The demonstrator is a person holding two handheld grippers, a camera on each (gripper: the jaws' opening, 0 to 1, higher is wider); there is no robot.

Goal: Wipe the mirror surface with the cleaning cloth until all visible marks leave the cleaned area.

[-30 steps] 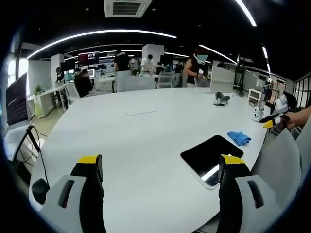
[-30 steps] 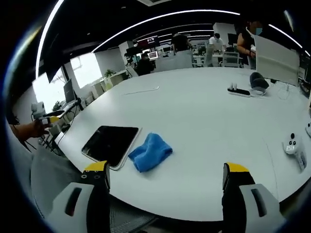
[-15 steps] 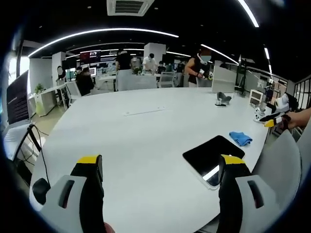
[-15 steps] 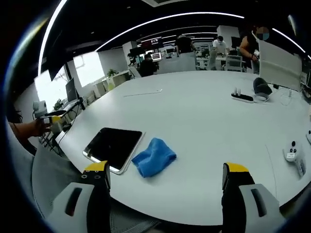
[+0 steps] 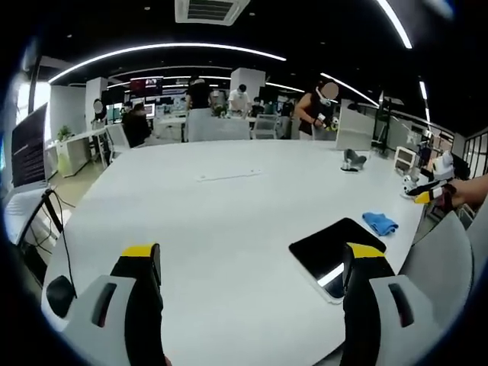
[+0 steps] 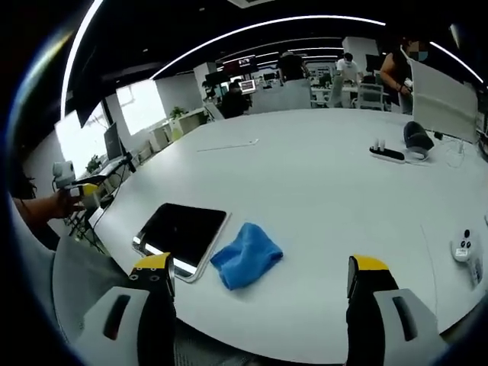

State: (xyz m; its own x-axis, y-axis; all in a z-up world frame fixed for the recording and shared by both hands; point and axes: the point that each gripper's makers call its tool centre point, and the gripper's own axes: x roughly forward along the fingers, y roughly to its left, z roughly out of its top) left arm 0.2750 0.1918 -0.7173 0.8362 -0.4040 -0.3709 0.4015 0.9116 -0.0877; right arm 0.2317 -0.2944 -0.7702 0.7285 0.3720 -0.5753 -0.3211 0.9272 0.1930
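Cloth sits nearer my right tongs [image 6: 259,278].
Blue cleaning cloth [image 6: 247,255] lies just ahead beside the mirror [image 6: 181,229], near the table's [image 6: 320,175] edge; both tongs, left tongs [image 5: 252,267] included, gape empty.

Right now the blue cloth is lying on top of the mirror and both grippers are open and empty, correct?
Not quite. In the right gripper view the blue cloth lies on the white table beside the mirror, not on top of it. Both the right gripper and left gripper are open and empty.
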